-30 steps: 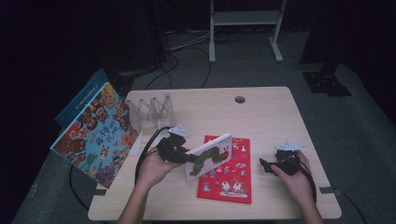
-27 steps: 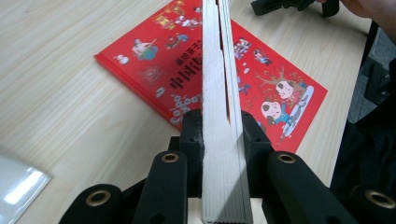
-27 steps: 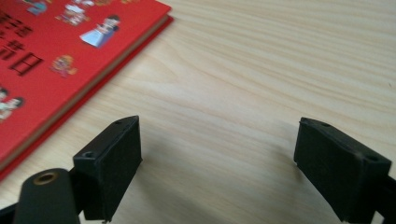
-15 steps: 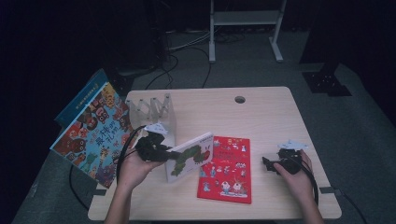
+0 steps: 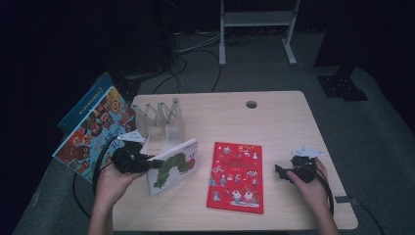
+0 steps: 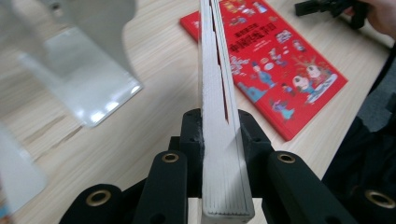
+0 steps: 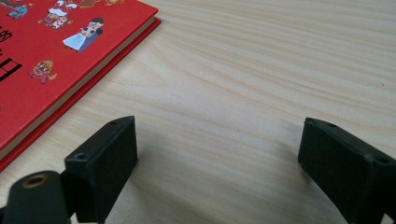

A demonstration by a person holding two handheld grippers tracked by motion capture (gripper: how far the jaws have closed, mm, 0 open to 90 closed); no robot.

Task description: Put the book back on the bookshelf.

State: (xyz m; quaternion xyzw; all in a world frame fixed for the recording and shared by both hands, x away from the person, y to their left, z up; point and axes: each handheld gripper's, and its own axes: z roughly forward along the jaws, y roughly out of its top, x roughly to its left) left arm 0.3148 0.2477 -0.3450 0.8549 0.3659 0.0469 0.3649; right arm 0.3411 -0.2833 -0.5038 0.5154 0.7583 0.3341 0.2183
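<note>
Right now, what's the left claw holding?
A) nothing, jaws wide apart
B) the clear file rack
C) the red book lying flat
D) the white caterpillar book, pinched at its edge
D: in the left gripper view the left claw is clamped on the page edge of the caterpillar book, lifted off the table, while the red book lies flat beside it.

Both forearms are showing bare, no sleeves. The left gripper (image 5: 155, 163) is wearing matte black jaws with brass-ringed screw holes, a black cable looping off toward 7 o'clock. The right gripper (image 5: 279, 171) is looking alike — black, a pale grey plate sitting on top.
</note>
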